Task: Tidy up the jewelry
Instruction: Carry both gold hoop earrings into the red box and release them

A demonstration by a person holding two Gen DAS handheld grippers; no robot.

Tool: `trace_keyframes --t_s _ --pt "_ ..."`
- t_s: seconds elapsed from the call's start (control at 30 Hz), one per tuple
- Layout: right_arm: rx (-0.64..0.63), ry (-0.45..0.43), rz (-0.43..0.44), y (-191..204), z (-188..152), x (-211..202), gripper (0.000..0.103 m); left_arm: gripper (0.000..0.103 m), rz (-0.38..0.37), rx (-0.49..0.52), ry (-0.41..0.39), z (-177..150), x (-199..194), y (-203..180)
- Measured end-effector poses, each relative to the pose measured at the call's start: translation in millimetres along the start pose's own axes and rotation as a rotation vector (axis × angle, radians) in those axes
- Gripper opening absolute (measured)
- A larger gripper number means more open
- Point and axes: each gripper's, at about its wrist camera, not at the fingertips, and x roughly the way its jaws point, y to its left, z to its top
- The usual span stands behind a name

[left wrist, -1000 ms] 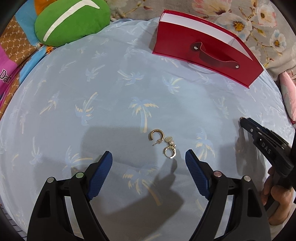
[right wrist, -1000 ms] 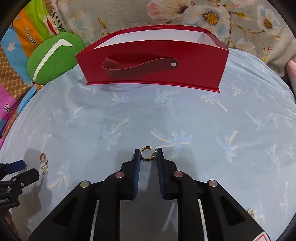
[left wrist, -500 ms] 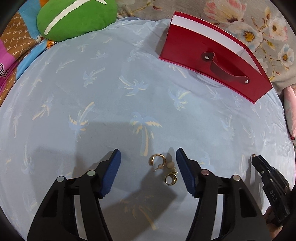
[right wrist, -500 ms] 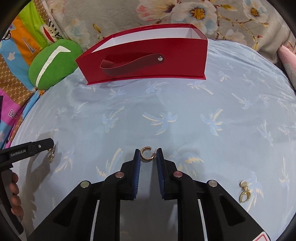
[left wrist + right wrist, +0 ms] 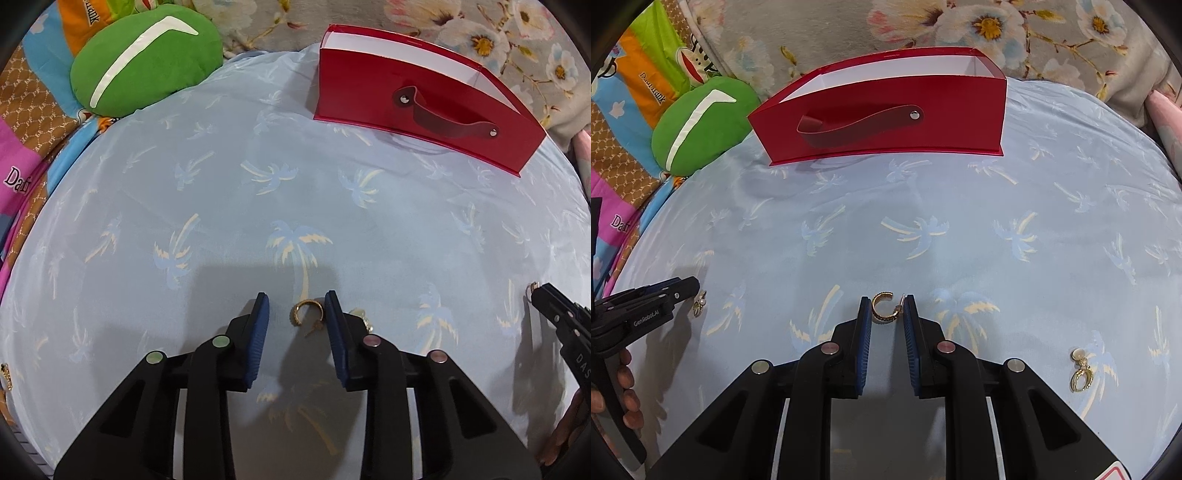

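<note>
Since a second before, the left hand-held gripper (image 5: 296, 314) had come in over the pair of earrings and drawn its blue-padded jaws most of the way together; they were closing on the small gold open-hoop earring (image 5: 307, 314), which lay on the cloth between them. The right-hand pad looked to be at the hoop's edge, the left pad not yet touching, so I judged the grasp unfinished. A second gold earring with a pale bead (image 5: 364, 319) lay just behind the right jaw, half hidden, and risked being nudged.

The right hand-held gripper (image 5: 886, 308) stood nearly shut on a gold ribbed hoop earring (image 5: 882, 307), held at the fingertips above the light blue palm-print cloth (image 5: 960, 206).

That meant one hoop was in hand and a matching one about to be taken, likely for the open red box with the strap handle (image 5: 886, 122), standing at the far side of the cloth, well apart from both grippers. The way to it was bare cloth. A green plush cushion (image 5: 144, 55) sat off the cloth's far left edge. Another gold drop earring (image 5: 1080, 371) lay near the right, and a small gold piece (image 5: 5, 374) at the left edge of the left view.
</note>
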Motion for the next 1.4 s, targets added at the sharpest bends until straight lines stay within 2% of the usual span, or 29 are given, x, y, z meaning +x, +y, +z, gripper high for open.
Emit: trace_keyframes --t_s 0.2,0.33,0.4,0.63,0.73,1.03,1.4 --pt "-0.002 -0.001 0.003 0 -3 -3 0.016 0.025 -0.027 -0.001 -0.003 -7 -4 7" --pt "0.0 0.004 0.007 1 -5 -4 0.016 0.024 -0.012 0.006 -0.008 -9 -5 3" --pt "-0.002 0.001 0.008 2 -5 -5 0.016 0.016 -0.013 0.007 -0.013 -9 -5 2" --pt "-0.006 -0.013 0.01 3 -3 -12 0.016 0.016 -0.077 -0.029 0.007 -8 -8 8" --pt "-0.007 -0.027 0.013 4 -1 -18 0.016 0.016 -0.087 -0.027 -0.011 -7 -16 6" --pt "-0.018 -0.122 0.038 7 19 -56 0.016 0.016 -0.124 -0.005 -0.107 17 -59 -6" --pt "-0.062 -0.273 0.024 4 67 -101 0.016 0.016 -0.15 0.034 -0.285 77 -106 -31"
